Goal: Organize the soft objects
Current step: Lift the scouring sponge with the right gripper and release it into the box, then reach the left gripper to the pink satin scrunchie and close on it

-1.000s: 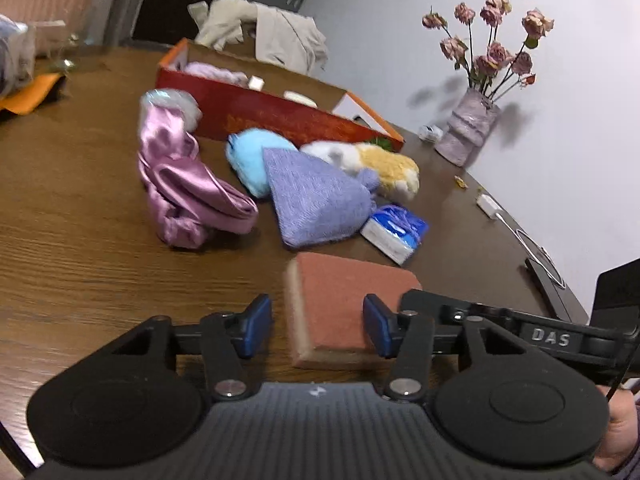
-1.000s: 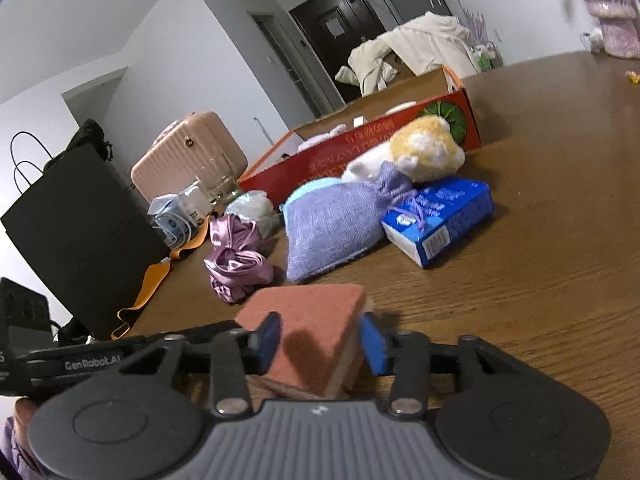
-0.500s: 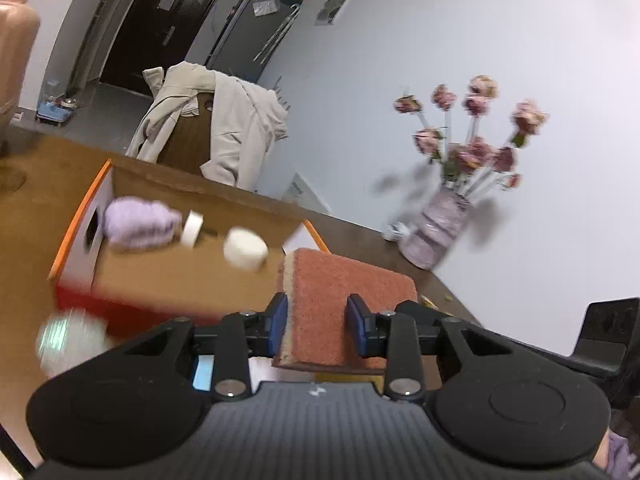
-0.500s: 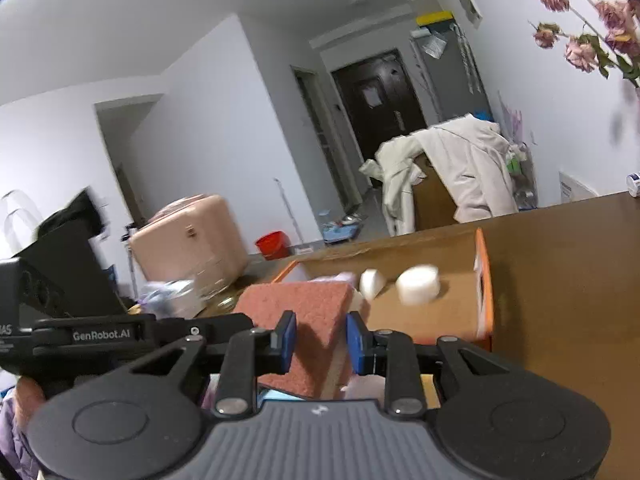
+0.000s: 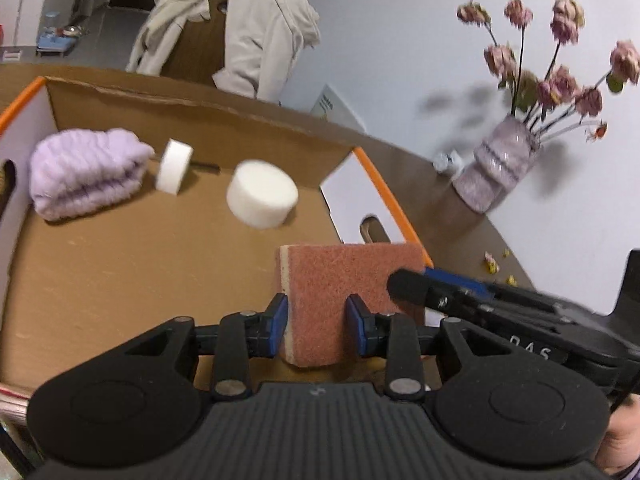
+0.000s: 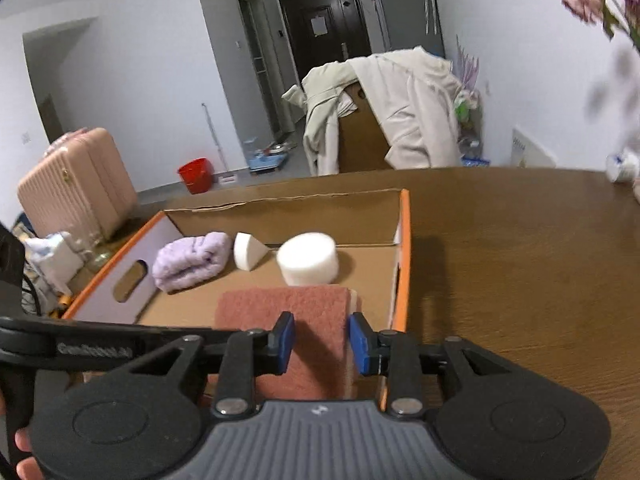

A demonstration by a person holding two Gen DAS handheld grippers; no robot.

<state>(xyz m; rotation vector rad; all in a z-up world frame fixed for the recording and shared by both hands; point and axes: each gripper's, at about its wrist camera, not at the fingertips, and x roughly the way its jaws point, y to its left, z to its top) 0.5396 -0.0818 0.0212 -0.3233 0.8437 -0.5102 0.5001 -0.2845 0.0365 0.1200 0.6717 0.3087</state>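
Note:
A pink-brown sponge [image 5: 348,276] with a yellow underside hangs over the near right corner of the open cardboard box [image 5: 200,104]. My left gripper [image 5: 316,320] is shut on one end of it. My right gripper [image 6: 322,338] has the sponge [image 6: 280,304] between its blue pads, which touch it while the jaws are opening. Inside the box [image 6: 404,256] lie a folded lilac towel [image 5: 84,172], a small white foam disc [image 5: 174,166] on edge and a bigger white foam disc [image 5: 262,194]. The right gripper's finger [image 5: 440,288] crosses the sponge's right end in the left wrist view.
The box sits on a brown wooden table [image 6: 520,260]. A vase of dried roses [image 5: 496,168] stands on the table at the right. Beyond the table are a chair draped with a beige coat [image 6: 380,108], a pink suitcase [image 6: 76,192] and a red bucket [image 6: 196,174].
Both grippers closed on the sponge, lifted it off the table and carried it over the box. The soft things on the table have dropped out of view.

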